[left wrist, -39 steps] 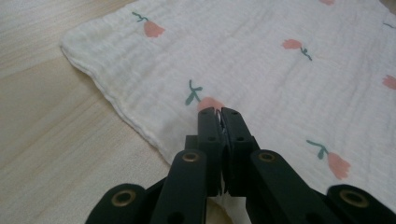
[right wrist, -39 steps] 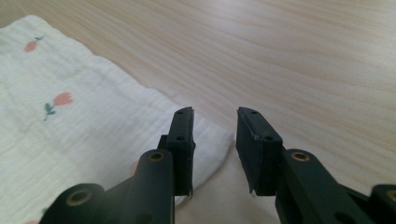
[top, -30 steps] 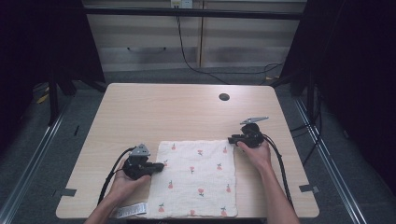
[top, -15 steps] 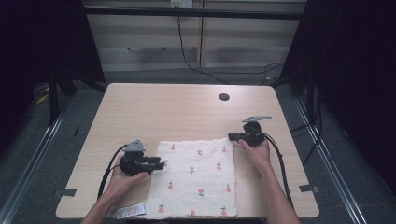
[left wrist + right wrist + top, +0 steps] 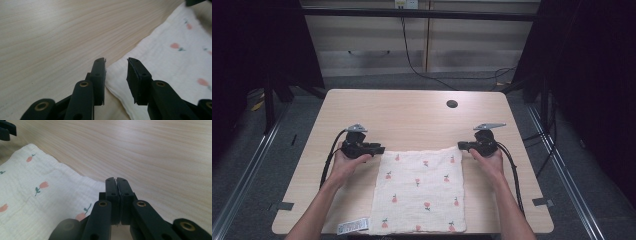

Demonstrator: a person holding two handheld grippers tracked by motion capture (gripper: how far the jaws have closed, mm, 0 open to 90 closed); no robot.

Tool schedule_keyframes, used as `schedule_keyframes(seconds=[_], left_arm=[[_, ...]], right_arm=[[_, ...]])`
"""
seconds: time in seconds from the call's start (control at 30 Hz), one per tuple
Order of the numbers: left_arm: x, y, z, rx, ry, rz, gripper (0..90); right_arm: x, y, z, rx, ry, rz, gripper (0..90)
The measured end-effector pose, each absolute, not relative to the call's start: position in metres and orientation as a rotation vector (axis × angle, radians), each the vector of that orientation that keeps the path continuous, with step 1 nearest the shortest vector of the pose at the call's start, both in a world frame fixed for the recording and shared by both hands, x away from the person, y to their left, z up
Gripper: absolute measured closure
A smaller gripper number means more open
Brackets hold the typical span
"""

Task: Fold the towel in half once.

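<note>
A dark room with a grey carpeted floor (image 5: 257, 165) and trailing wall cables is seen around a light wooden table (image 5: 412, 117). High view: a white cloth printed with small pink flowers (image 5: 419, 190) is spread flat on the near half of the table, its near edge at the table's front edge. The left gripper (image 5: 374, 149) is held just beside the cloth's far left corner; the right gripper (image 5: 460, 146) is placed at the far right corner. A round cable hole (image 5: 452, 104) is seen in the far part of the table, and a small white label (image 5: 353, 226) lies by the cloth's near left corner.

Left gripper view: the jaws, which have just been closing a little, are parted narrowly, with the corner of the cloth (image 5: 160, 65) lying below and between them, not pinched.

Right gripper view: the jaws are seen pressed together at the cloth's (image 5: 37, 197) corner edge; whether fabric is pinched between them cannot be told.
</note>
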State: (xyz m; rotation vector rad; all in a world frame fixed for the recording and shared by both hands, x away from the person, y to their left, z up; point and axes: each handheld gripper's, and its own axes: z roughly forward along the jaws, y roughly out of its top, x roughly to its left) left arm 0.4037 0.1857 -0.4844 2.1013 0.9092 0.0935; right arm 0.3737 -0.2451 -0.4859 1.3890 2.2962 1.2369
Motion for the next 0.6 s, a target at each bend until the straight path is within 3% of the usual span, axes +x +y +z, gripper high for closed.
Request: schedule_keyframes(seconds=[0.6], left_arm=[[0.406,0.166,-0.493,2.219,0.864,0.173,70.5]], right_arm=[[0.372,-0.244,-0.489,1.387,2.302,1.262,88.8]])
